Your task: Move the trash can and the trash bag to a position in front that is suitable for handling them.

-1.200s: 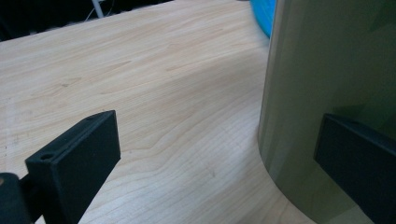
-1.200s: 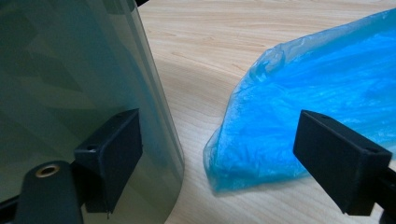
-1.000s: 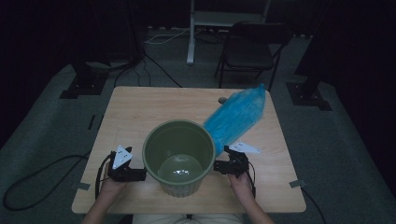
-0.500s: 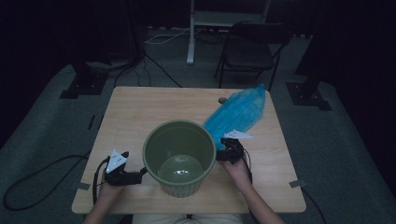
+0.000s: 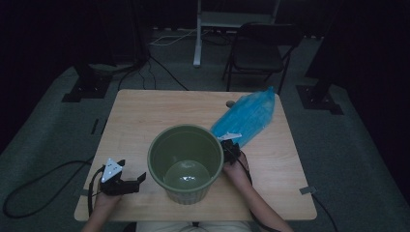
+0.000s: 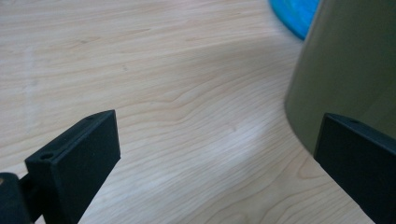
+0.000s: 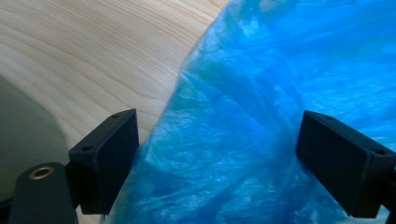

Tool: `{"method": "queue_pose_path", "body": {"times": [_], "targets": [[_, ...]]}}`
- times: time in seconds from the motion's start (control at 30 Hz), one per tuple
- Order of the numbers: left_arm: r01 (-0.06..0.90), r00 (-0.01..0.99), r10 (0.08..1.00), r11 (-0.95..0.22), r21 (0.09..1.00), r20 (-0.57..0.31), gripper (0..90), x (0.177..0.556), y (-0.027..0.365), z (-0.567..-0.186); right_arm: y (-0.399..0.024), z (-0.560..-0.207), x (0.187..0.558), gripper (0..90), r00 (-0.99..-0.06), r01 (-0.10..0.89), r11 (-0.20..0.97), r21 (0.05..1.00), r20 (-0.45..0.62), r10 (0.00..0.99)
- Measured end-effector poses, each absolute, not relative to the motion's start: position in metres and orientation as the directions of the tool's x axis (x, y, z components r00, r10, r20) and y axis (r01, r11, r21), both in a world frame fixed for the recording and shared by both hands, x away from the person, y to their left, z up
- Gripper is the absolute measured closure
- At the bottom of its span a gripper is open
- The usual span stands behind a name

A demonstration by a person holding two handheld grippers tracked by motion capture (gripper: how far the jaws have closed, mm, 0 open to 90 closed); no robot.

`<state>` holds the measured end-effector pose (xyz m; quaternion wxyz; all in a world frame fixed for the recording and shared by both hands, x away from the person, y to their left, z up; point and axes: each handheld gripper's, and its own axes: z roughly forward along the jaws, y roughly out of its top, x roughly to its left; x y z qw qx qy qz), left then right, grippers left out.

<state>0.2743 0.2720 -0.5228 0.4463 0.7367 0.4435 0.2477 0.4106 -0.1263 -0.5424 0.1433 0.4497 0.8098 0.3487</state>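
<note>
green bin [image 5: 186, 159] mid-table | blue bag [image 5: 246, 116] right-rear | right hand-held gripper [image 5: 231, 147] at bag's near end

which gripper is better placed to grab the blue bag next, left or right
Right. The right gripper has its jaws open with the blue bag between them. The left gripper is open over bare table, across the green bin from the bag.
</note>
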Motion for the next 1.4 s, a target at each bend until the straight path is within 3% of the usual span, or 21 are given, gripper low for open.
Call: {"method": "queue_pose_path", "body": {"times": [0.13,0.4,0.43,0.53,0.57,0.6,0.7,0.77,0.8,0.9,0.97,1.17,1.3,1.37,1.4], "targets": [[0.434,0.474,0.88,-0.208,0.877,-0.026,0.9,0.271,0.276,-0.525,-0.126,-0.543,0.408,16.1,-0.551,0.613,0.403,0.68,0.003,0.835],[0.437,0.459,0.887,-0.178,0.882,-0.048,0.9,0.271,0.28,-0.532,-0.14,-0.545,0.4,16.9,-0.51,0.617,0.362,0.699,0.005,0.86],[0.438,0.454,0.89,-0.173,0.882,-0.051,0.9,0.271,0.281,-0.533,-0.145,-0.542,0.398,36.4,-0.519,0.611,0.368,0.701,0.004,0.855],[0.434,0.455,0.889,-0.178,0.883,-0.045,0.9,0.271,0.281,-0.533,-0.15,-0.54,0.396,37.3,-0.536,0.61,0.384,0.693,0.005,0.844],[0.43,0.454,0.89,-0.181,0.884,-0.039,0.9,0.271,0.281,-0.534,-0.153,-0.54,0.392,46.2,-0.55,0.603,0.395,0.693,0.003,0.835],[0.43,0.454,0.89,-0.181,0.884,-0.039,0.9,0.271,0.281,-0.534,-0.153,-0.54,0.392,46.2,-0.55,0.603,0.395,0.693,0.003,0.835],[0.429,0.453,0.891,-0.179,0.885,-0.039,0.9,0.271,0.281,-0.536,-0.161,-0.539,0.379,60.1,-0.584,0.58,0.417,0.7,0.0,0.812],[0.429,0.453,0.891,-0.179,0.885,-0.039,0.9,0.271,0.281,-0.536,-0.164,-0.538,0.375,60.1,-0.588,0.581,0.421,0.696,0.003,0.809],[0.437,0.455,0.889,-0.184,0.88,-0.04,1.0,0.272,0.281,-0.536,-0.17,-0.538,0.366,68.1,-0.607,0.578,0.427,0.695,0.016,0.795],[0.438,0.458,0.888,-0.197,0.877,-0.029,1.0,0.271,0.28,-0.535,-0.179,-0.538,0.352,73.1,-0.623,0.575,0.427,0.698,0.035,0.781],[0.434,0.461,0.887,-0.201,0.878,-0.025,1.0,0.271,0.279,-0.535,-0.179,-0.538,0.352,73.1,-0.623,0.575,0.427,0.698,0.035,0.781],[0.42,0.462,0.887,-0.187,0.888,-0.031,1.0,0.271,0.28,-0.537,-0.203,-0.539,0.303,67.0,-0.633,0.575,0.426,0.699,0.049,0.773],[0.437,0.469,0.883,-0.193,0.879,-0.039,1.0,0.27,0.281,-0.536,-0.211,-0.537,0.28,50.6,-0.648,0.597,0.429,0.678,0.092,0.756],[0.437,0.469,0.883,-0.193,0.879,-0.039,1.0,0.27,0.281,-0.536,-0.212,-0.537,0.273,50.6,-0.653,0.595,0.437,0.675,0.089,0.752],[0.443,0.469,0.882,-0.188,0.877,-0.048,1.0,0.269,0.282,-0.536,-0.217,-0.537,0.26,45.0,-0.649,0.606,0.428,0.671,0.105,0.754]]}}
